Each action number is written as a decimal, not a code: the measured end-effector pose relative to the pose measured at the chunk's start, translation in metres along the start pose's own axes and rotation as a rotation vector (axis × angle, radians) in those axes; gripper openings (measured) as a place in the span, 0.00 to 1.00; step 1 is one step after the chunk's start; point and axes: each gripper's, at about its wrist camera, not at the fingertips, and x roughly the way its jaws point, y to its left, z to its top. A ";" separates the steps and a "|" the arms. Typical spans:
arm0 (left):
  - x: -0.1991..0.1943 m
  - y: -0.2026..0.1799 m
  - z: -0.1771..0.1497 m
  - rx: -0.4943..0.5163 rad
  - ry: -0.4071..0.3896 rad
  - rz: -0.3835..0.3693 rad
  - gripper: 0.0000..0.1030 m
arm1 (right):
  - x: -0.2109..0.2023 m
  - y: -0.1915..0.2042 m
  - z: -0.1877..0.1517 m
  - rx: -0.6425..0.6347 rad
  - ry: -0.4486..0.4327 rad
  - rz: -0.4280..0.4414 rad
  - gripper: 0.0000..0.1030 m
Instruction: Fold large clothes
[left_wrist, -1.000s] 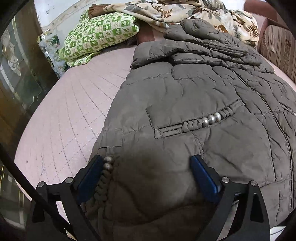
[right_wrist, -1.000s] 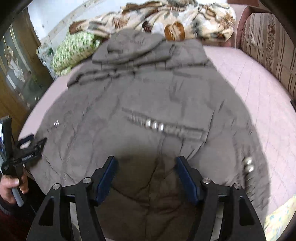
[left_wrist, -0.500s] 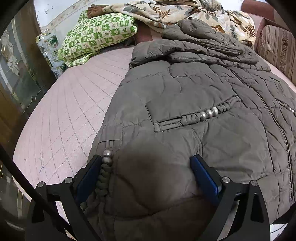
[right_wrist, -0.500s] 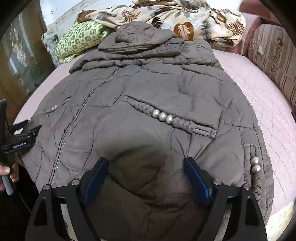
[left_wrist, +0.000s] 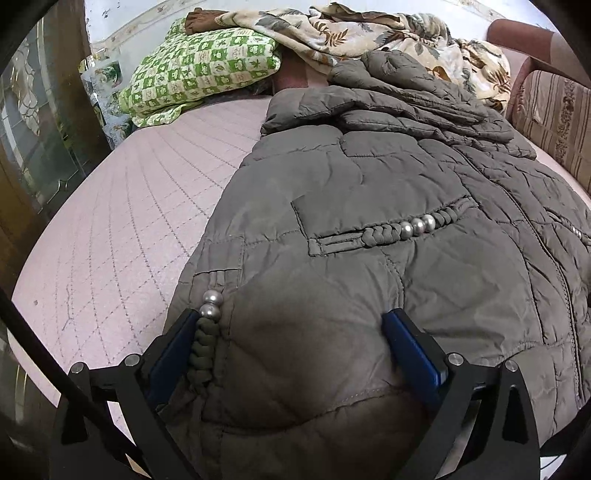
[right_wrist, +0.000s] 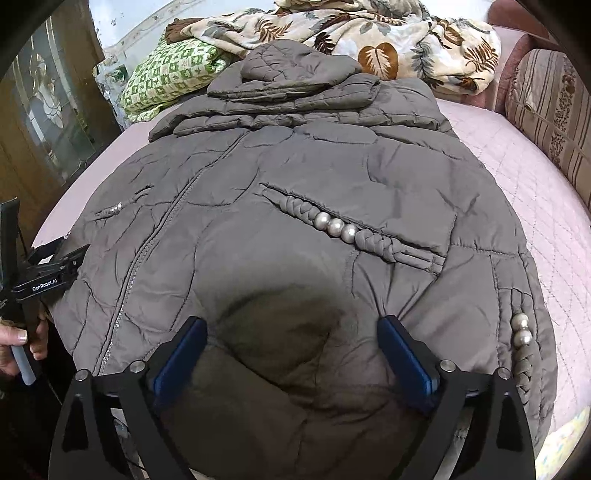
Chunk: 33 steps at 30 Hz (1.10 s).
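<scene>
Your right claw (right_wrist: 291, 349) points steeply down, its 2 blue pads (right_wrist: 404, 354) wide apart after just opening, gripping nothing. Your left claw (left_wrist: 291, 343) is tilted down, spread wide too. Your left hand (right_wrist: 14, 347) grips its handle.

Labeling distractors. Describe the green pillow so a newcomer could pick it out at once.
Start at the pink quilted bed, where a grey padded jacket lies spread out. Look past the jacket's hood to the far left corner of the bed, by the wall. The pillow lies there, partly under a beige leaf-print blanket; its green and cream checks are the only such pattern there.
</scene>
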 end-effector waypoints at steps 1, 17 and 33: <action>0.000 0.001 0.000 -0.001 0.001 -0.003 0.97 | 0.000 0.001 0.000 -0.006 0.000 -0.001 0.96; -0.045 0.018 -0.020 -0.045 -0.135 -0.008 0.97 | -0.088 -0.093 -0.035 0.392 -0.315 0.170 0.95; -0.031 0.107 -0.041 -0.431 0.065 -0.157 0.90 | -0.065 -0.155 -0.077 0.776 -0.183 0.191 0.60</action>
